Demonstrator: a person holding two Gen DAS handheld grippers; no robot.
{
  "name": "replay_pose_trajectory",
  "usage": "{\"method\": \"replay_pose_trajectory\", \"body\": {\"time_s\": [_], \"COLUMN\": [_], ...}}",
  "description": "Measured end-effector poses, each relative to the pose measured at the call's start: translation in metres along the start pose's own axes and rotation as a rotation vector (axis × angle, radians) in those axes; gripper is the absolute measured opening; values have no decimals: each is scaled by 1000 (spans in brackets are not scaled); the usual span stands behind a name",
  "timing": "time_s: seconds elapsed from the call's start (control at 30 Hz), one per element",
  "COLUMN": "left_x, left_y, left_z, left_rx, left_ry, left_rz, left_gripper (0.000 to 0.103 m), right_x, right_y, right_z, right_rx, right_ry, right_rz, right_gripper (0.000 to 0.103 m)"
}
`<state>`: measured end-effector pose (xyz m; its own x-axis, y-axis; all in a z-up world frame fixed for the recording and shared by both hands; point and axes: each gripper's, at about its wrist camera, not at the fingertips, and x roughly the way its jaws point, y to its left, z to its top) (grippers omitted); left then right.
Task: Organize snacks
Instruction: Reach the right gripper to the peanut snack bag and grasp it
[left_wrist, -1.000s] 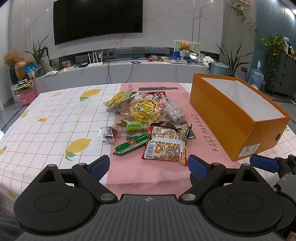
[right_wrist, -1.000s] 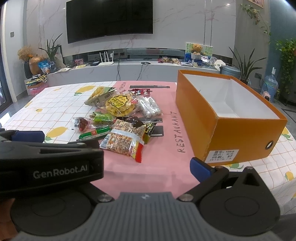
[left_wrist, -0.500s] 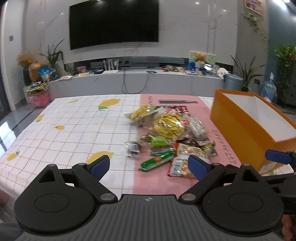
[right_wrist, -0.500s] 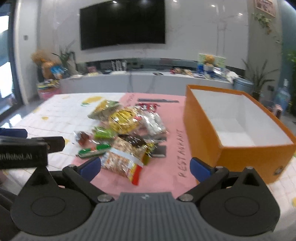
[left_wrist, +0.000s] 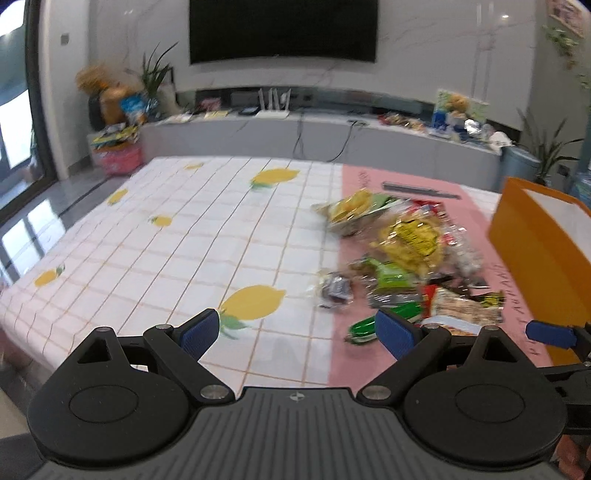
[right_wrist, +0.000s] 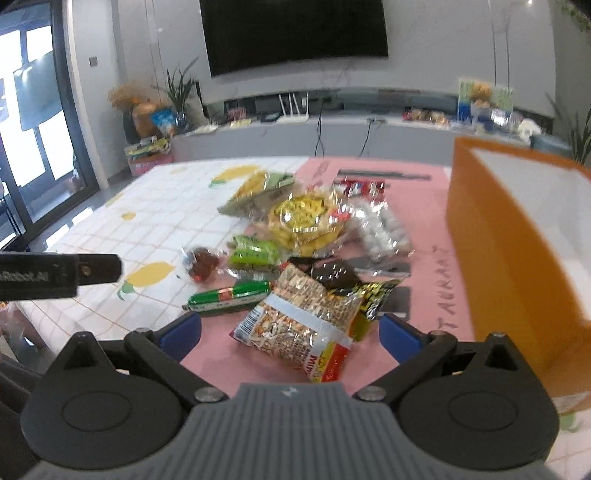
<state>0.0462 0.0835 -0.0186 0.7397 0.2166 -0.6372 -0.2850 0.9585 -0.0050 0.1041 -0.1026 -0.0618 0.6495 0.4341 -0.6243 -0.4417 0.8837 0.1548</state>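
Across the tabletop (right_wrist: 155, 218) the snack pile (right_wrist: 306, 251) lies untouched, straddling the edge of the pink mat (right_wrist: 424, 206), with the orange box (right_wrist: 509, 236) standing open and seemingly empty at its 3 o'clock. Compared with a second ago, both cameras have swung leftward: the left view has slid off the pile, which now sits at 2 o'clock of the left tongs (left_wrist: 297, 330), over bare lemon-print cloth. The right tongs (right_wrist: 290, 326) have drawn nearer the pile, and the speckled peanut packet (right_wrist: 299, 325) now sits between their spread blue pads at 12 o'clock, though they seem to hover short of it rather than touch it. Both pairs of tongs are released and carry nothing. Motion blur in both views suggests the hands are mid-swing. My reading is that the right hand is lining up the first pick, probably that packet, with the green sausage stick (right_wrist: 229, 297) just at its 10 o'clock; no snack has been boxed yet.
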Motion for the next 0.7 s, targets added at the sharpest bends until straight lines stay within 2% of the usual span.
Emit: {"method": "replay_pose_trajectory", "body": {"time_s": [0.13,0.3,0.4,0.5,0.57,0.63,0.7], "left_x": [12,13,12,13,13,13,13], "left_y": [10,16,15,10,8,8,7], "left_z": [2,2,1,0,0,-1,-1], "left_rx": [-39,-65,-63,-43,-36,-33,-29], "left_ry": [44,59,59,58,57,54,52], "left_rz": [15,10,-6,-5,-10,-12,-8], "left_gripper": [103,103,103,103,103,103,103], "right_x": [22,36,38,37,40,45,48], "right_y": [-1,1,5,15,21,22,19], "right_z": [-3,-5,-6,-9,-12,-15,-16], "right_rx": [0,4,13,-37,-66,-52,-1], "right_ry": [28,34,16,-12,-31,-25,-27], "right_rz": [6,-19,-64,-100,-161,-202,-191], "right_gripper": [100,100,100,100,100,98,89]}}
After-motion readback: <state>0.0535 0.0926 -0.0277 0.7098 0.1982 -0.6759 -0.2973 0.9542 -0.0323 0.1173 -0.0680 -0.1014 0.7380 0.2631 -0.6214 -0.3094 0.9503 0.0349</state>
